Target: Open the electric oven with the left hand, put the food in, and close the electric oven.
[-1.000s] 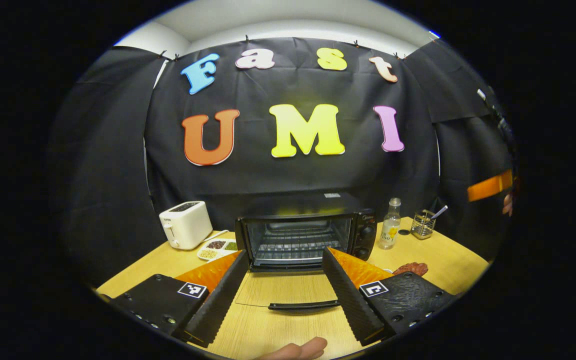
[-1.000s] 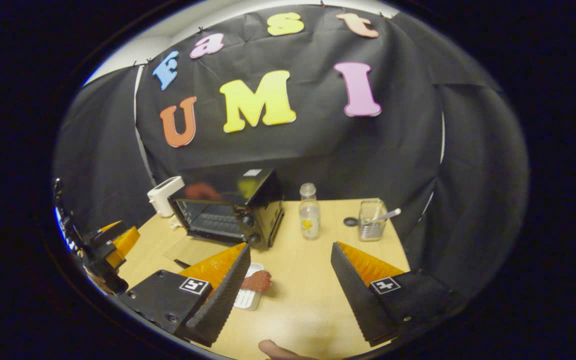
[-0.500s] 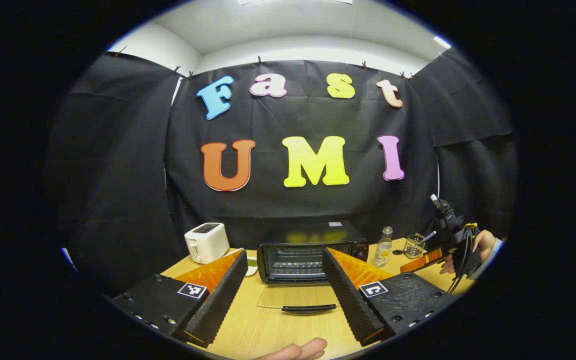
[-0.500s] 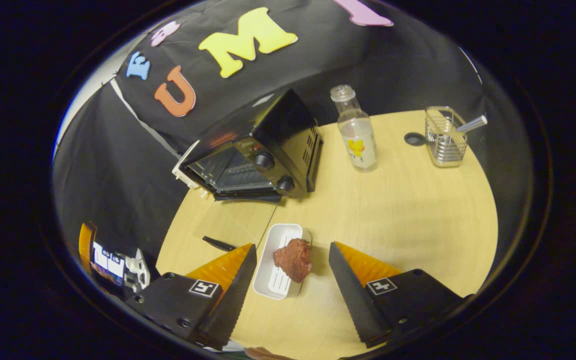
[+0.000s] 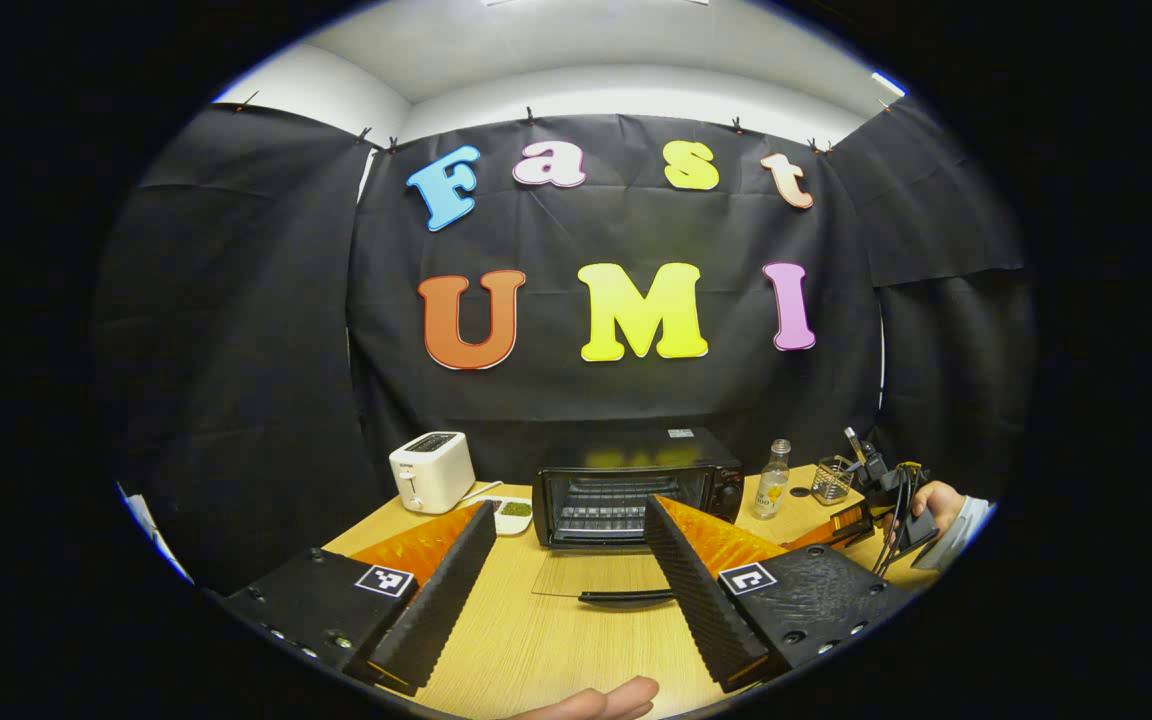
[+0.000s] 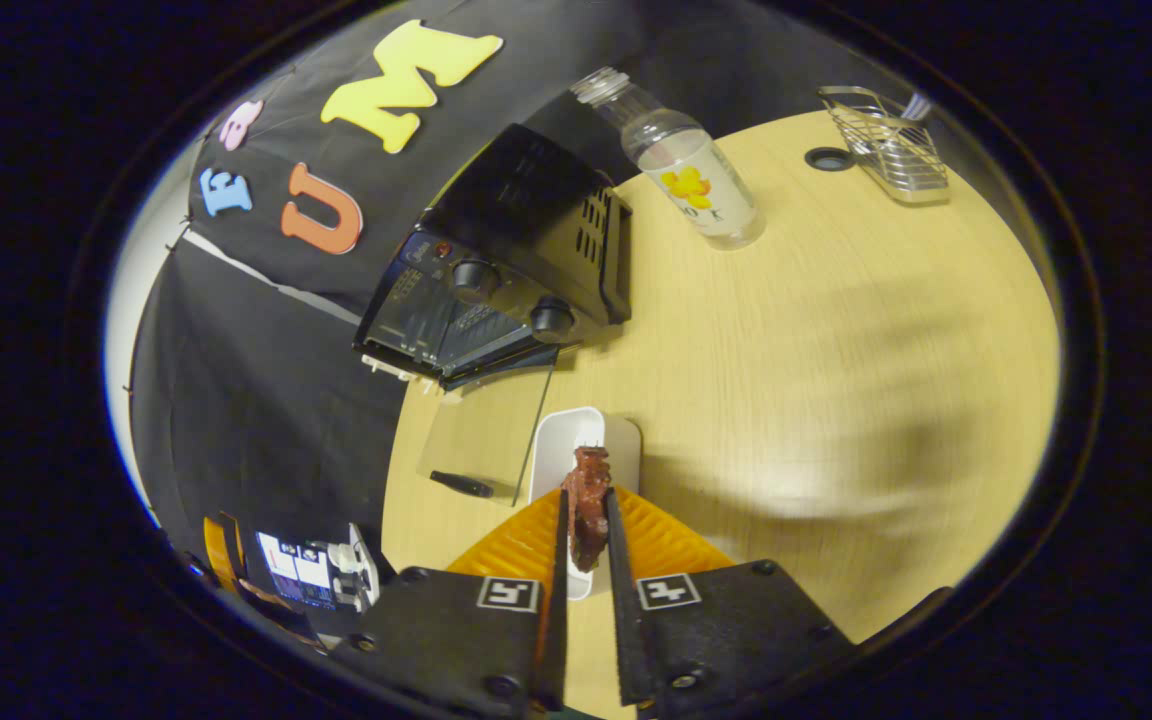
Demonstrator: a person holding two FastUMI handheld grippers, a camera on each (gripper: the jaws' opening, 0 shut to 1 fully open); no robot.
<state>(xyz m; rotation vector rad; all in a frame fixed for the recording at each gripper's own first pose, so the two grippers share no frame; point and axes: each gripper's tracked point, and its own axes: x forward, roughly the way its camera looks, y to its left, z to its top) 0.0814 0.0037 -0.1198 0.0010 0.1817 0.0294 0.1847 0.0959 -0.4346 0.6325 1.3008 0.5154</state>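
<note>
right gripper: fingers drawn close together, both pressing on the piece of reddish-brown food, clamped from either side. the food sits just above the near end of a white tray lying on the wooden table; whether it is touching the tray or lifted clear, cannot tell.

electric oven stands at the far left of the table in the right gripper view, black, two knobs on its front. its glass door is dropped fully open, lying flat toward the near side, with the dark handle at its near edge. the tray is just beside the door's right edge.

right of the oven: a clear bottle with a yellow mark, then a wire holder at the far right, a small dark disc between them.

left gripper: fingers wide apart, holding nothing, held back on the near side of the table facing the open oven. oven rack visible inside. white toaster at far left, a small dish between it and the oven.

far right in the left gripper view: the person's hand on the other gripper.
</note>
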